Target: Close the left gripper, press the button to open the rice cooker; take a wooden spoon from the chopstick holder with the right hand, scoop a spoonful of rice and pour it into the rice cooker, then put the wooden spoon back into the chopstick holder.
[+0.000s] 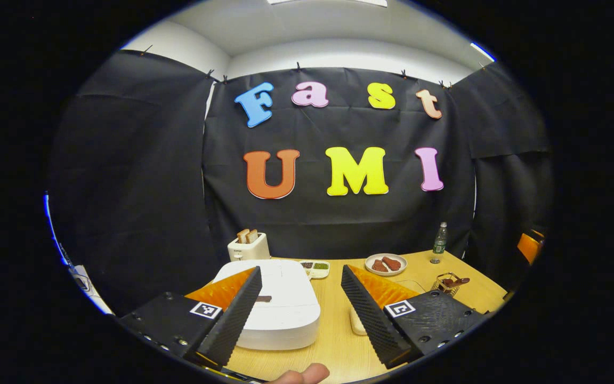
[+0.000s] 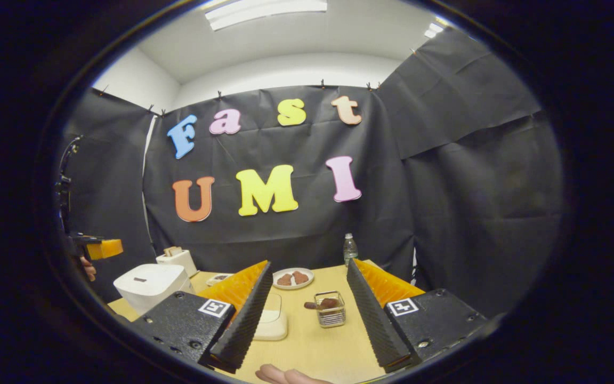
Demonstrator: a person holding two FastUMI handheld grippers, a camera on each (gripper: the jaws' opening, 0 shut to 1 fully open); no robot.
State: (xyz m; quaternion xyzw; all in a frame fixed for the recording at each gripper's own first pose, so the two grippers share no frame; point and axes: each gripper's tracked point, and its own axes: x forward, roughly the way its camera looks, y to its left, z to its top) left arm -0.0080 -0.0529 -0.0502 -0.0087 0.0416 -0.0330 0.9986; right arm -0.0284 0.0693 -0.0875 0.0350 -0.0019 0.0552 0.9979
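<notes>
1. The rice cooker (image 1: 277,306), white with its lid down, sits on the bench (image 1: 333,341) right in front of the left hand-held gripper (image 1: 300,309); the gripper's left finger overlaps the cooker's near left part in the left gripper view
2. The left hand-held gripper is held level above the bench's near edge, fingers spread wide with nothing between them; a fingertip (image 1: 301,375) of the holding hand shows at the bottom
3. The chopstick holder (image 2: 330,309), a wire basket with a wooden spoon (image 2: 322,304) lying across its top, stands on the bench straight ahead of the right hand-held gripper (image 2: 307,314), seen in the gap between its fingers
4. The right hand-held gripper is also level and low over the near edge, fingers wide apart and empty; fingers (image 2: 285,376) of the holding hand show beneath it
5. A shallow white dish (image 2: 271,319) lies just beside the right gripper's left finger, partly hidden by it; whether it holds rice I cannot tell
6. The right gripper view shows the cooker from the side at far left, with the other gripper's orange part (image 2: 103,248) and a hand above it
7. The left gripper view shows the holder at the right, near the bench's edge
8. Both views show a toaster (image 1: 248,246) with bread behind the cooker, a plate (image 1: 386,264) with brown pieces, and a bottle (image 1: 439,242) by the wall; the left gripper view shows a small tray (image 1: 315,268) behind the cooker
</notes>
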